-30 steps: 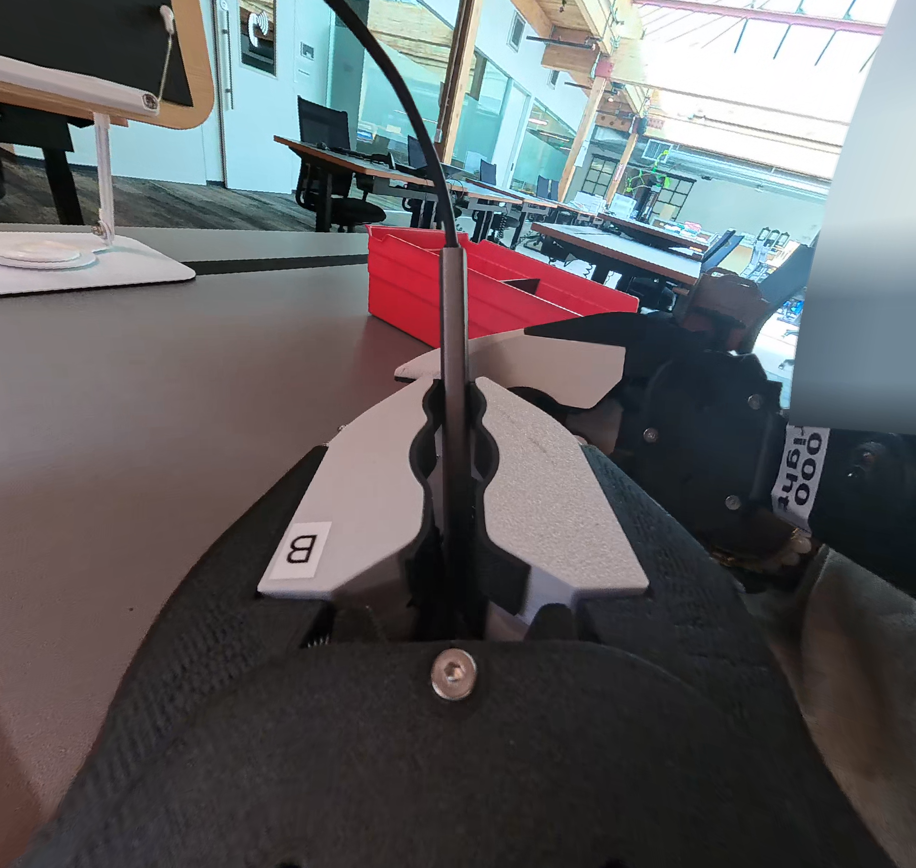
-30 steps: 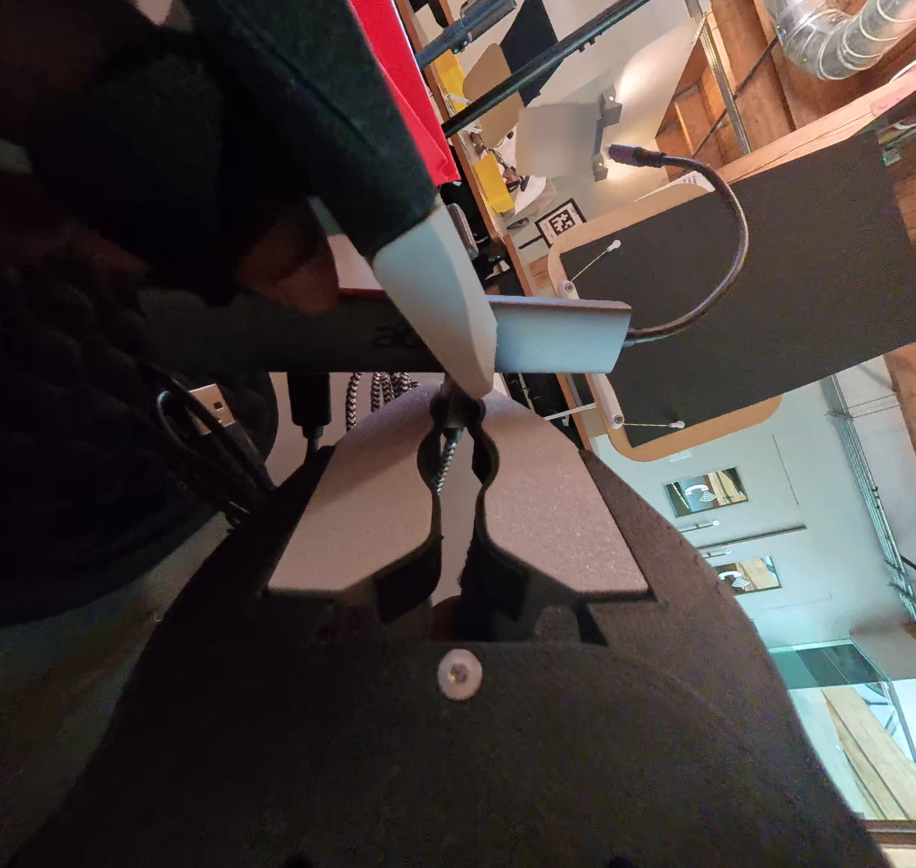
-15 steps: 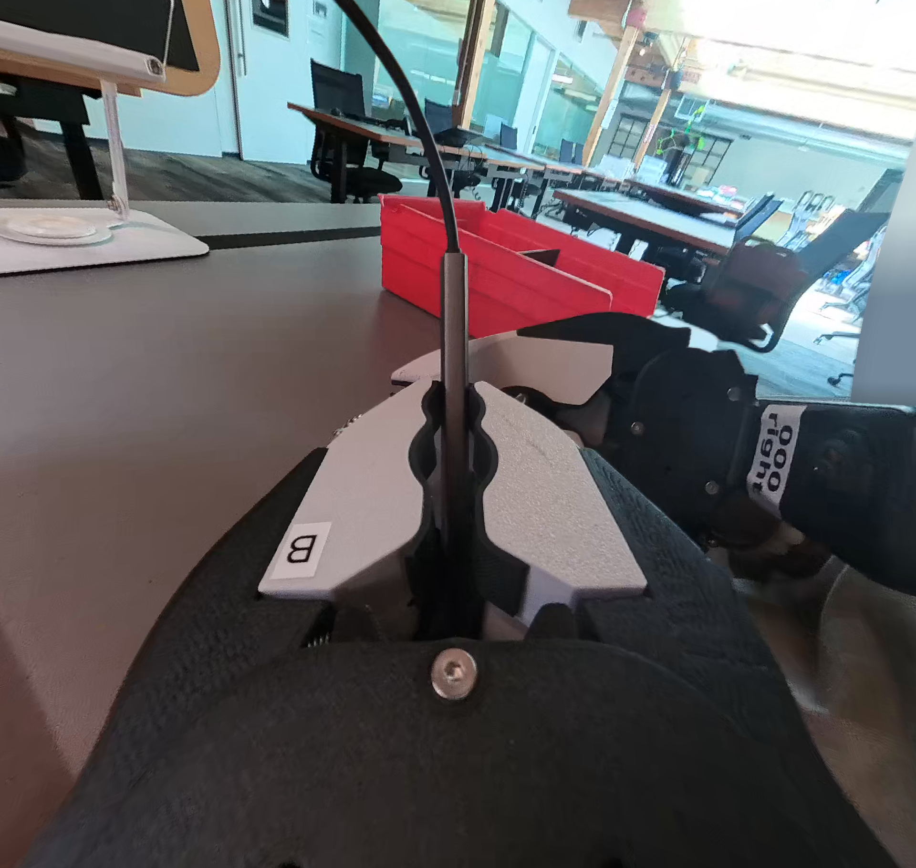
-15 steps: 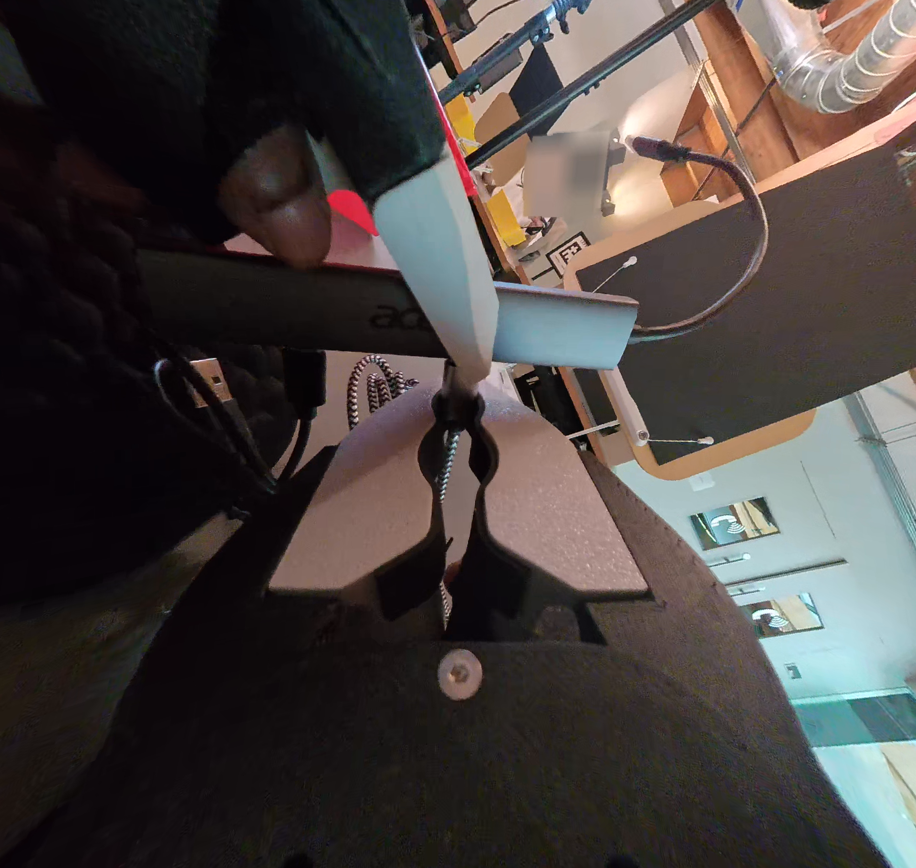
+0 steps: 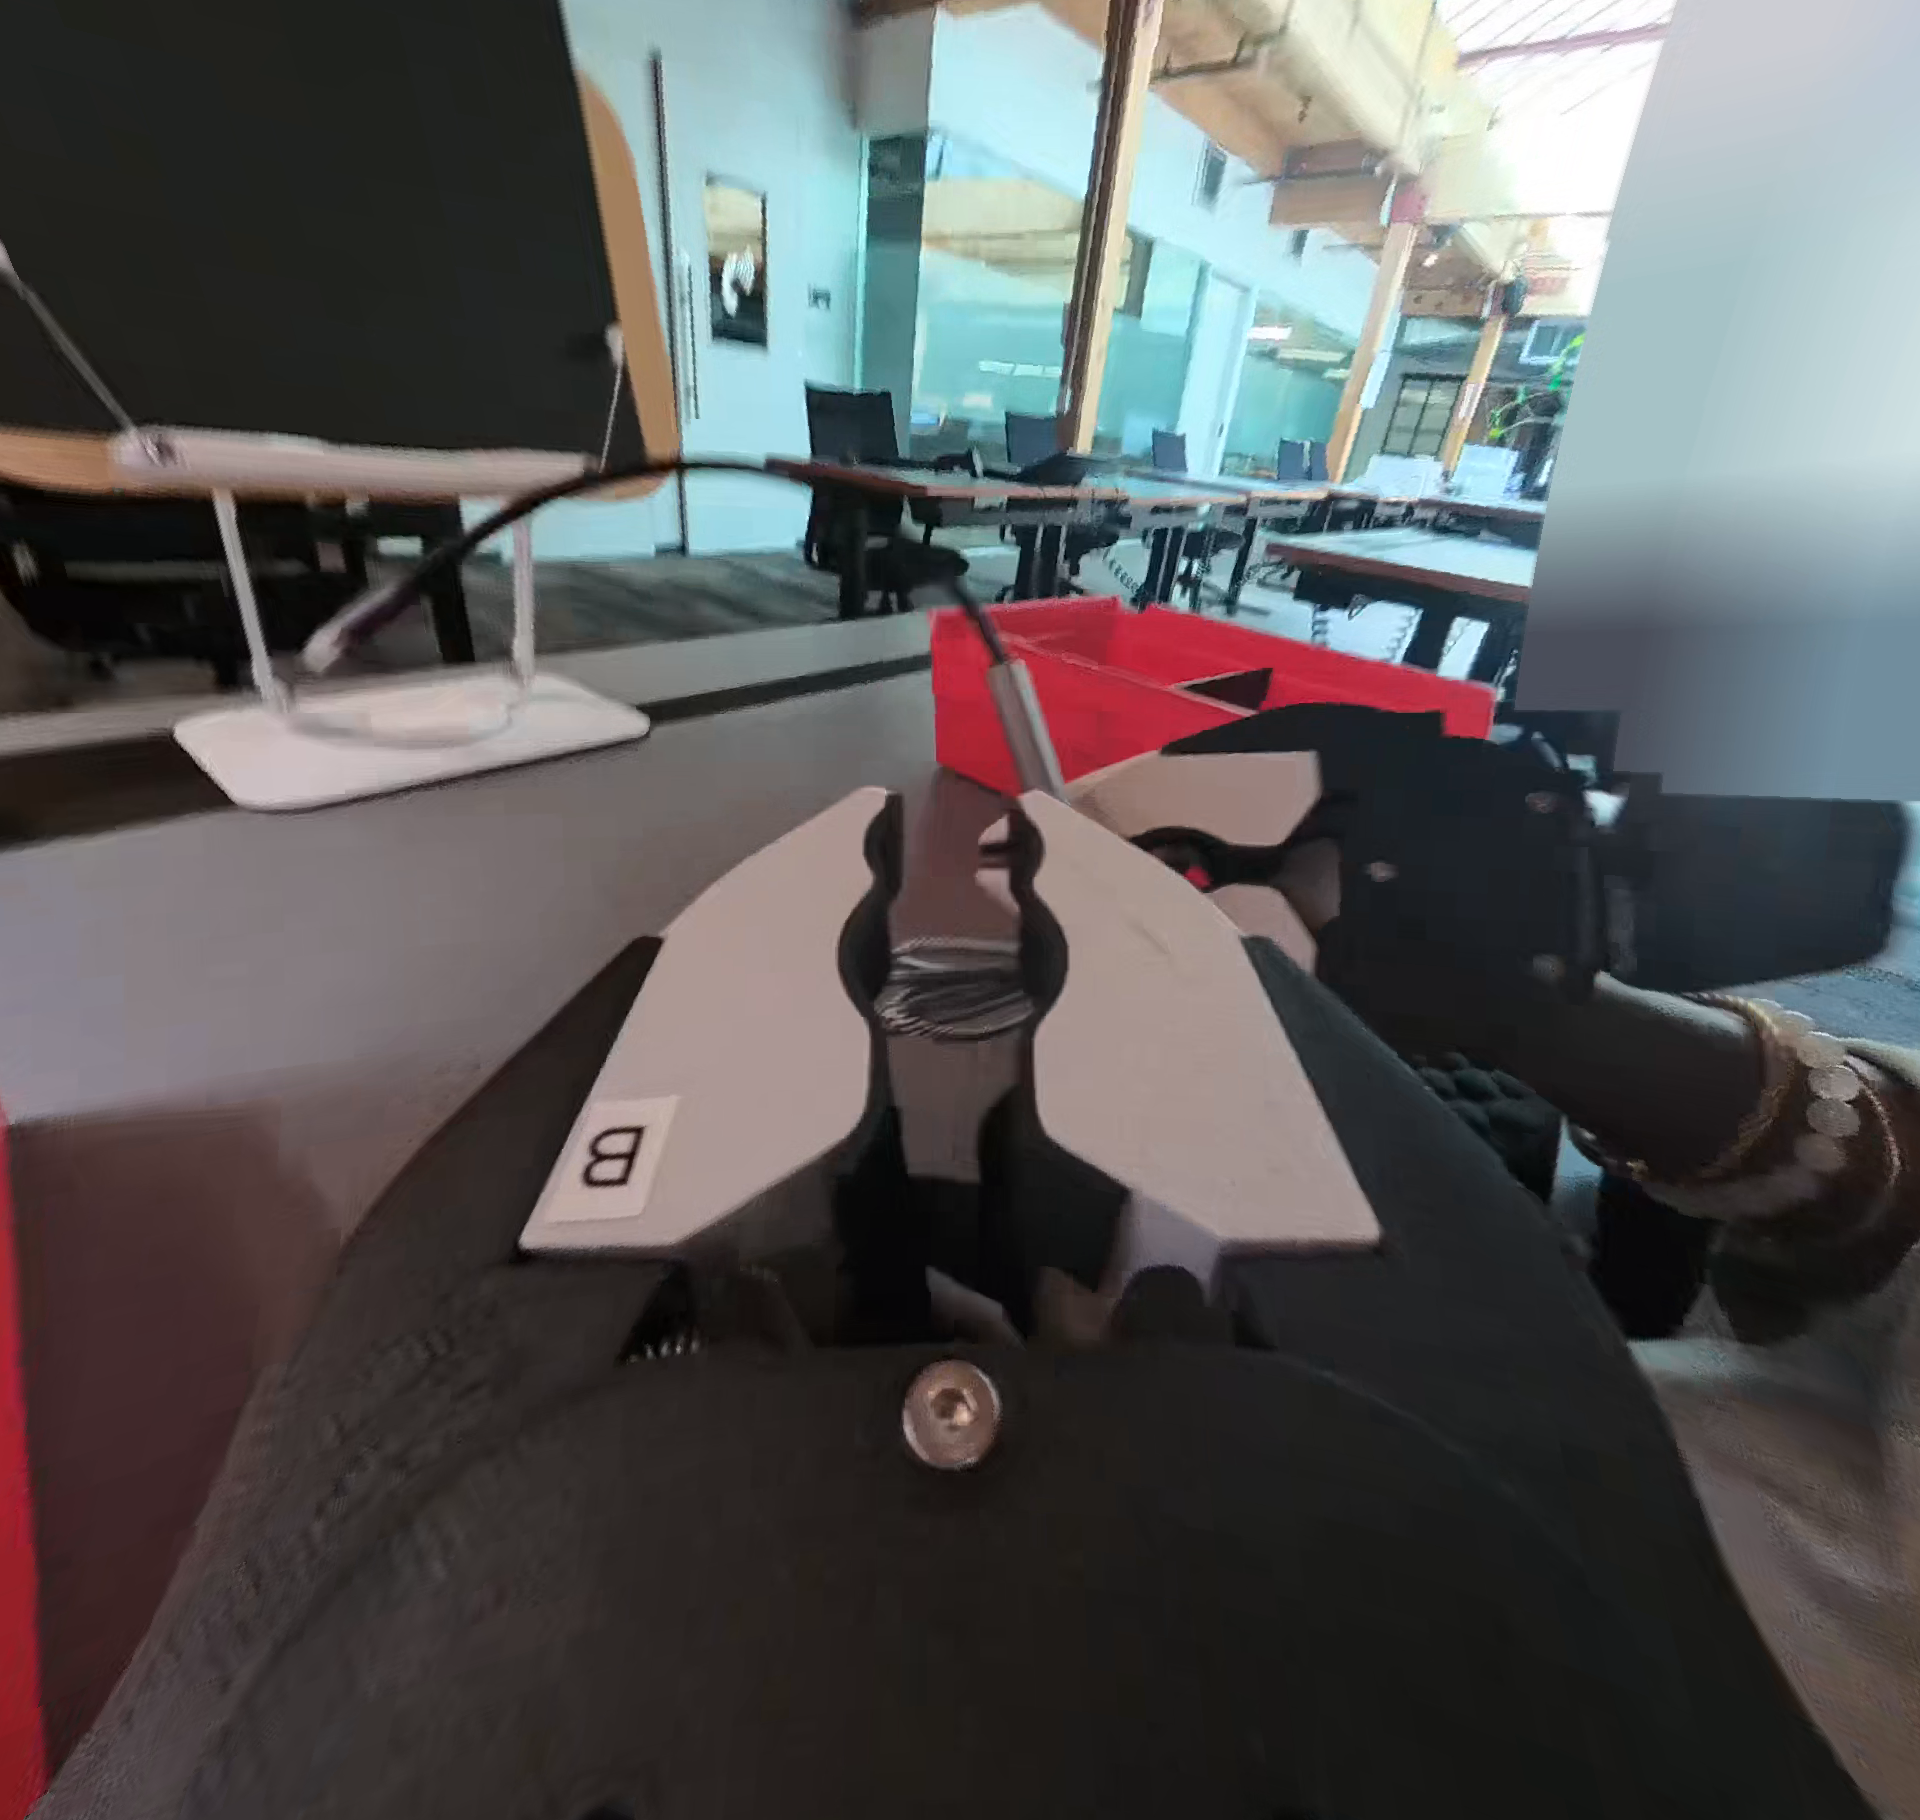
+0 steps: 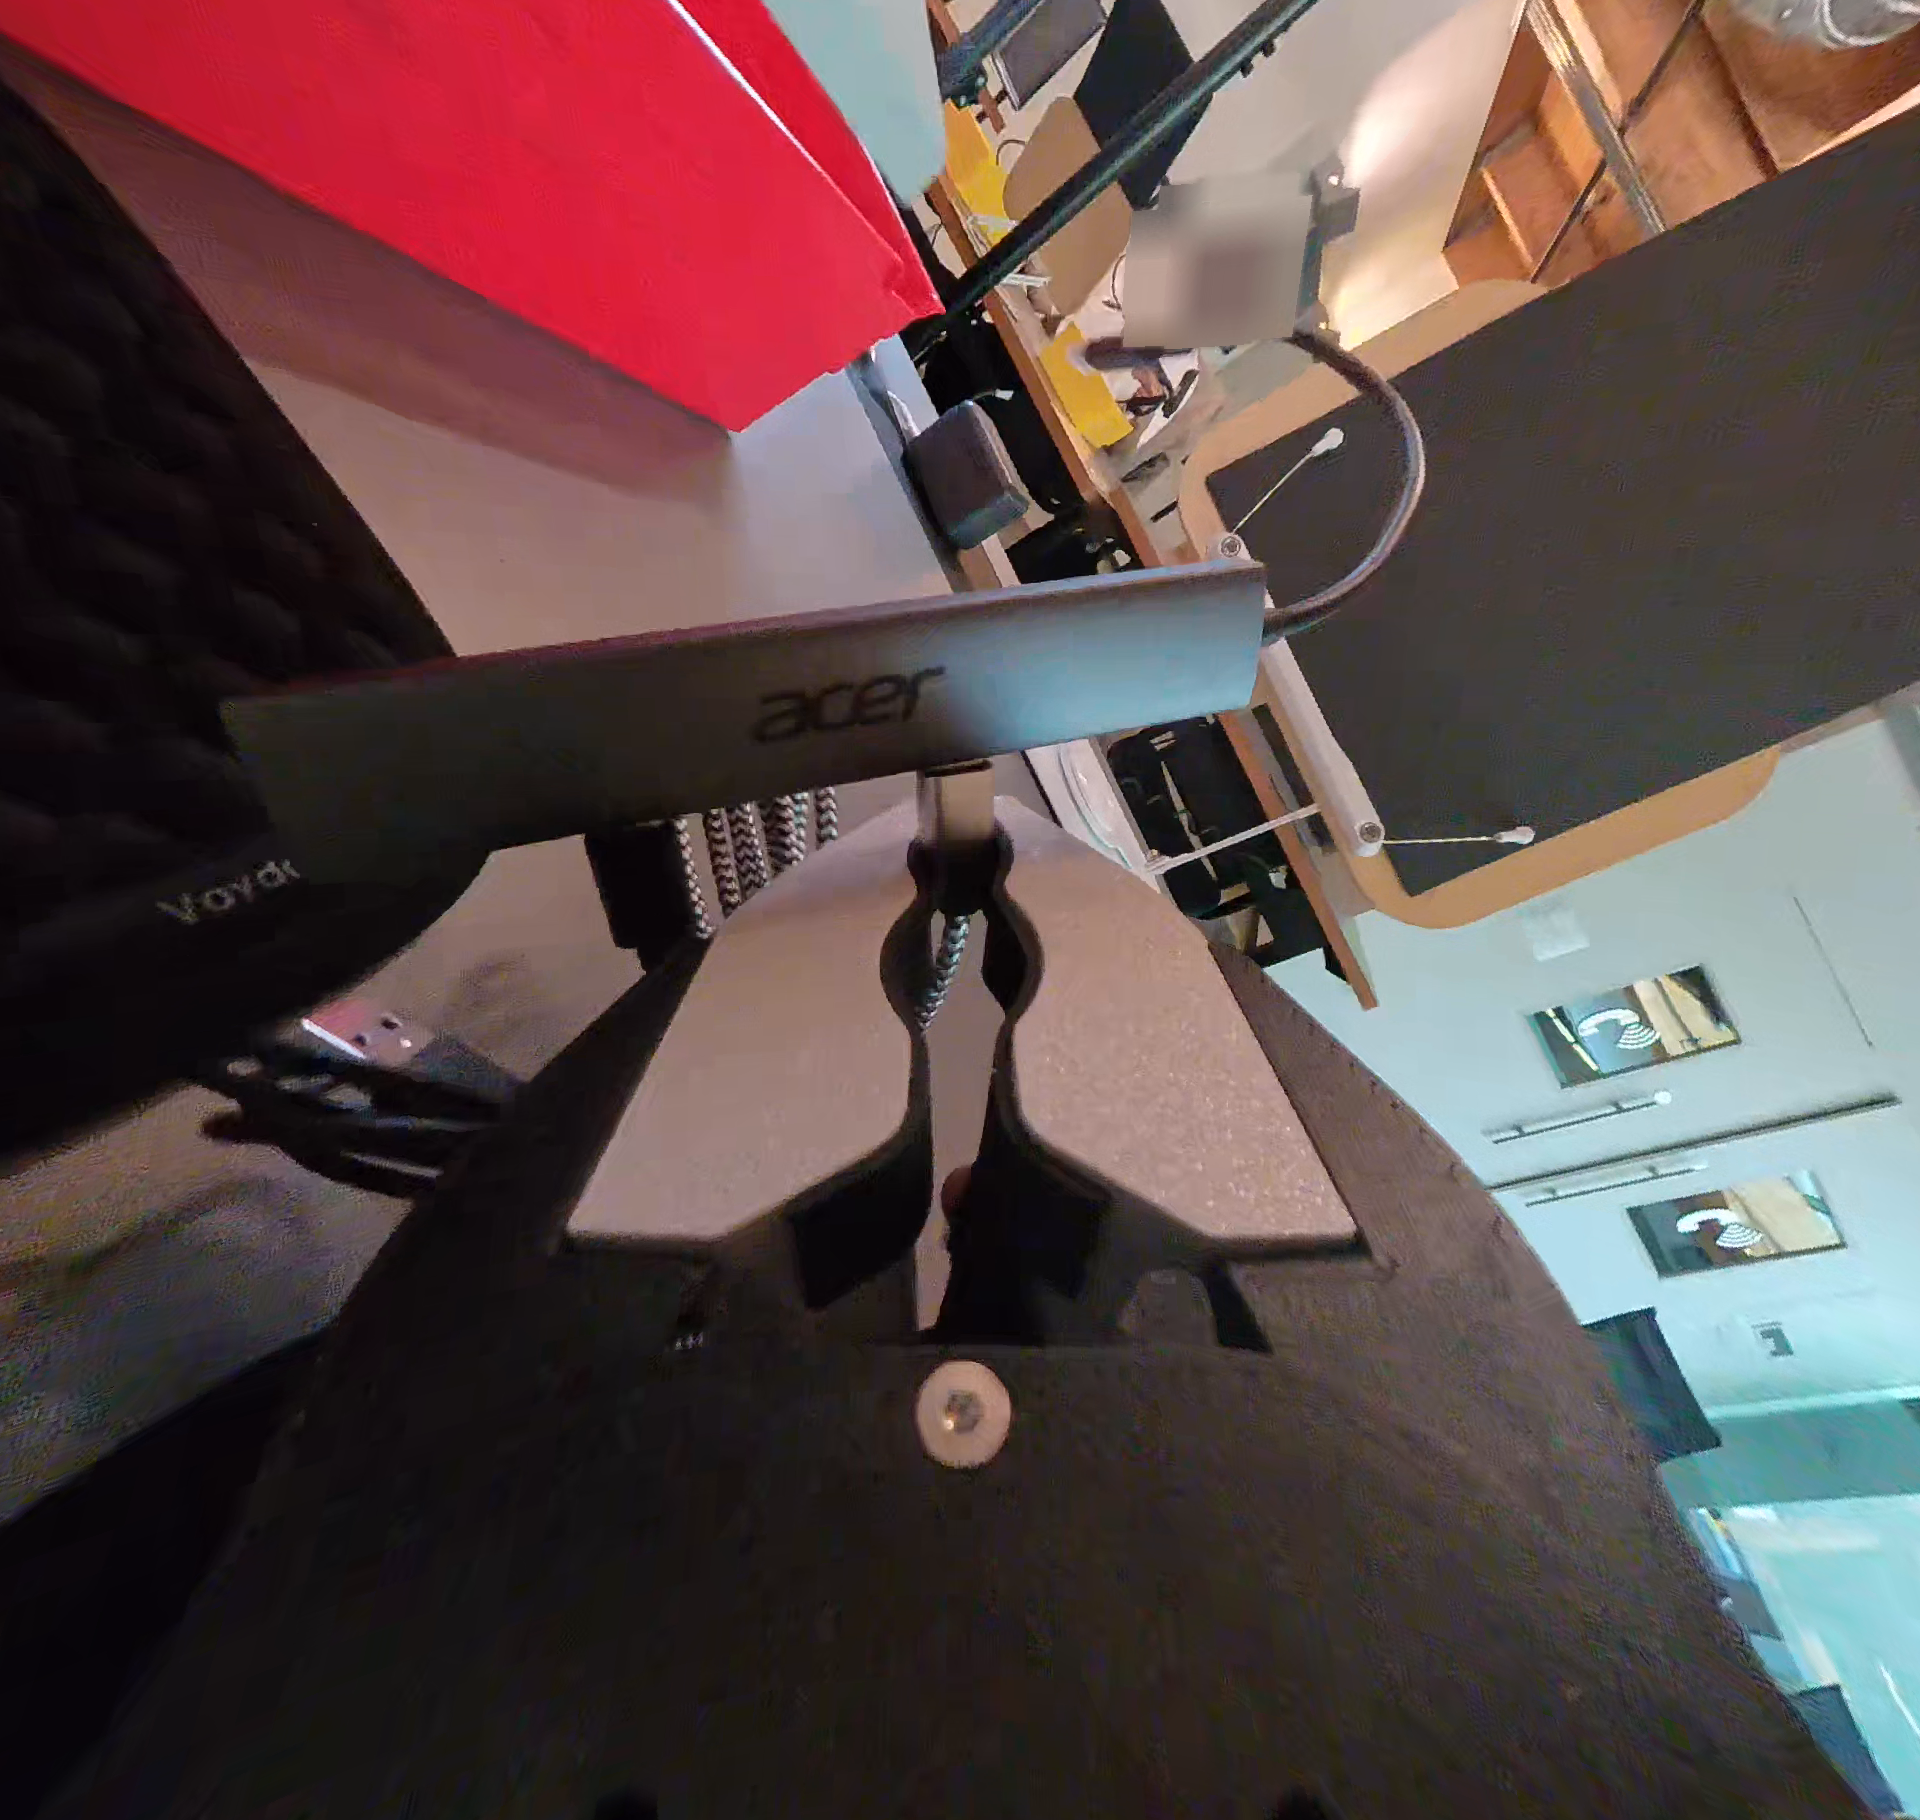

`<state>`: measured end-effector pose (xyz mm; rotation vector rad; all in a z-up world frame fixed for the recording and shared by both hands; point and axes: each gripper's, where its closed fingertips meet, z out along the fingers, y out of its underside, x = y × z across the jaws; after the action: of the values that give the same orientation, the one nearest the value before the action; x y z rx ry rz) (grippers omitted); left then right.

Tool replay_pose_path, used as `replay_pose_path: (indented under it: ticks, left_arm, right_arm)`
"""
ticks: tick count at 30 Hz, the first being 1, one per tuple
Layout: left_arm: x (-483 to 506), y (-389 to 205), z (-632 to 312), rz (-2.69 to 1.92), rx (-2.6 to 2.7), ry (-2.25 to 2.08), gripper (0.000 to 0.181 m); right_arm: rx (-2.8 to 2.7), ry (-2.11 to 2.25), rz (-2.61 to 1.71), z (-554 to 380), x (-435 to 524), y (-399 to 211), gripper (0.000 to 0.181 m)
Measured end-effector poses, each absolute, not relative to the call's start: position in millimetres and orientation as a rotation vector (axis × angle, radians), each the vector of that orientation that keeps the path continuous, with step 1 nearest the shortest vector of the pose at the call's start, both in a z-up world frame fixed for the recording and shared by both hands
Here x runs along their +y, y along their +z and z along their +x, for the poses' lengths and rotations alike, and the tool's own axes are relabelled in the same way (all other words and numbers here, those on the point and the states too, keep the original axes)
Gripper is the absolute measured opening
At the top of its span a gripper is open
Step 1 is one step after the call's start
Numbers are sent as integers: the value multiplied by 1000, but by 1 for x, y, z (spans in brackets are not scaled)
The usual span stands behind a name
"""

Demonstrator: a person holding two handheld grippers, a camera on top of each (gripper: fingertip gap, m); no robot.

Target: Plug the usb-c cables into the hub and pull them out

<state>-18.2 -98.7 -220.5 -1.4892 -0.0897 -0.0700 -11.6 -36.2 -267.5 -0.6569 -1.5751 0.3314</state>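
Observation:
My left gripper (image 5: 951, 814) is open and empty, its jaws apart. Just past its right fingertip I see the thin end of the grey hub (image 5: 1023, 731), with the hub's own black cable (image 5: 727, 469) arcing off to the left. The braided cable (image 5: 951, 1001) shows through the gap between the fingers. My right gripper (image 6: 956, 856) is shut on the braided usb-c cable's plug (image 6: 956, 804), which sits in the underside of the hub (image 6: 623, 742). The hub is off the table. The right gripper also shows in the left wrist view (image 5: 1226, 794).
A red bin (image 5: 1143, 690) stands on the dark table (image 5: 312, 939) behind the grippers; it also shows in the right wrist view (image 6: 520, 160). A white stand (image 5: 416, 731) is at the back left. A loose USB plug (image 6: 364, 1038) lies left of my right gripper.
My left gripper has opened and let go of the hub and no longer clamps it. The hub has tilted. My right gripper stays shut on the plug under the hub.

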Motion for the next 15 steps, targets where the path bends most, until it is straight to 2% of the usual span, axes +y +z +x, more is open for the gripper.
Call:
replay_pose_path:
  ticks: [4,12,15]
  left_arm:
    - [-91,-232,-13,-1546,-80,-101,37]
    - [-81,-263,17,-1723,50,-371,39]
    - [-80,-266,25,-1744,90,-410,27]
  right_arm:
    - [-1564,226,-604,-7,-40,-271,5]
    - [-1548,208,-497,-6,-58,-257,4]
    - [-1557,198,-458,-7,-66,-259,4]
